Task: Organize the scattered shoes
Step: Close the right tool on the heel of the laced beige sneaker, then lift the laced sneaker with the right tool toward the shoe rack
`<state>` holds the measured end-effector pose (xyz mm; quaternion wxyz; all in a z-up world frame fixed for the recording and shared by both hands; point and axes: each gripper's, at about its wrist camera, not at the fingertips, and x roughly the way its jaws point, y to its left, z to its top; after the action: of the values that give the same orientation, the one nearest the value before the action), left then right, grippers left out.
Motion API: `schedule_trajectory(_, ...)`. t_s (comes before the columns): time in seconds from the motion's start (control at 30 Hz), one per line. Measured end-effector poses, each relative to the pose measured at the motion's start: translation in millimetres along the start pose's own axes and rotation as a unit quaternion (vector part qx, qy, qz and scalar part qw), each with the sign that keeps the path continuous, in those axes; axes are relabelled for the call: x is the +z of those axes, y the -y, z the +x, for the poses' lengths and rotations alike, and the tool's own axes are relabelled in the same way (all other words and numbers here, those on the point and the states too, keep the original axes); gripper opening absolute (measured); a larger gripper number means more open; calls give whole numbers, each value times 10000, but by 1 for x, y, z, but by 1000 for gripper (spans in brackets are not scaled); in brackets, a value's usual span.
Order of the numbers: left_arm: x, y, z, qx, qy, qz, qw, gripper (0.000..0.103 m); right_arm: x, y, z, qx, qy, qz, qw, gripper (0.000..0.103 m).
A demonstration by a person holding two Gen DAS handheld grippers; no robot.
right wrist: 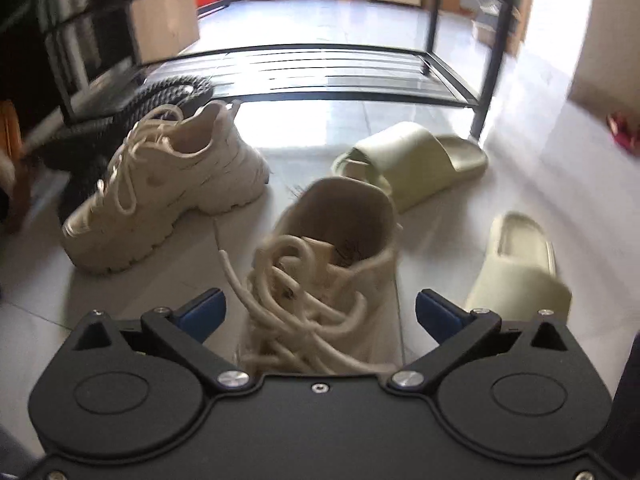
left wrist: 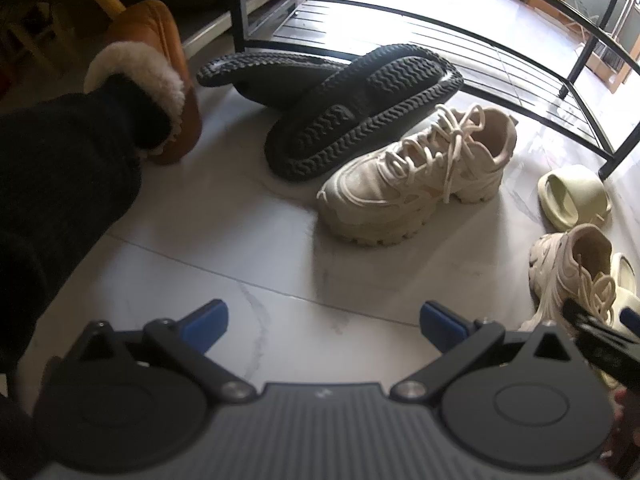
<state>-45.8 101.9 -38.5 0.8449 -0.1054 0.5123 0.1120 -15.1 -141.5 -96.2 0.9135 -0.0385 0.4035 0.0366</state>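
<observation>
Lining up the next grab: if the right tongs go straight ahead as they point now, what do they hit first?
The cream lace-up sneaker directly ahead: its laces already sit between the open right tongs. Beyond it lies a pale green slide, though depth is hard to judge.

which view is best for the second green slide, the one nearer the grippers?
Right wrist. The nearer green slide lies in full view on the floor, right of the cream sneaker between the open jaws. In the left wrist view only a sliver shows behind that sneaker.

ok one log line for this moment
left gripper: open, over bare floor | right gripper: open, astride cream sneaker | shoe rack: empty
</observation>
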Motion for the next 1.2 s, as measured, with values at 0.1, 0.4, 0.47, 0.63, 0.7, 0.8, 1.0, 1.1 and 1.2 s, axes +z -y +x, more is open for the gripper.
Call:
schedule_trajectory(0.1,0,-2,2,9,-44,-41,10000,102,-1,-20,25,-521,-177,-559,9969,103)
schedule_trajectory(0.4,1,-2,6,10,-137,-57,9999,102,-11,-18,51,-399,-411,-874,9945,99)
schedule_trajectory(0.47,1,-1,7,12,-166,-46,9999,102,-11,-16,52,-320,-399,-999,9937,98)
schedule_trajectory(0.63,0,0,7,58,-163,15,9998,102,-5,-3,59,-49,-322,-1354,9903,98)
schedule_trajectory(0.7,0,0,8,91,-175,8,9998,102,0,2,63,12,-312,-1452,9889,98)
schedule_trajectory(0.8,0,0,9,139,-180,12,9997,102,6,9,69,112,-261,-1639,9861,98)
schedule_trajectory(1.0,-1,3,11,238,-84,164,9995,102,10,14,74,230,-251,-1797,9831,97)
schedule_trajectory(1.1,-1,3,12,205,-66,168,9996,102,10,17,69,287,-193,-1590,9867,103)
schedule_trajectory(1.2,-1,2,13,-71,-18,59,10000,102,11,31,52,649,-46,-942,9934,103)
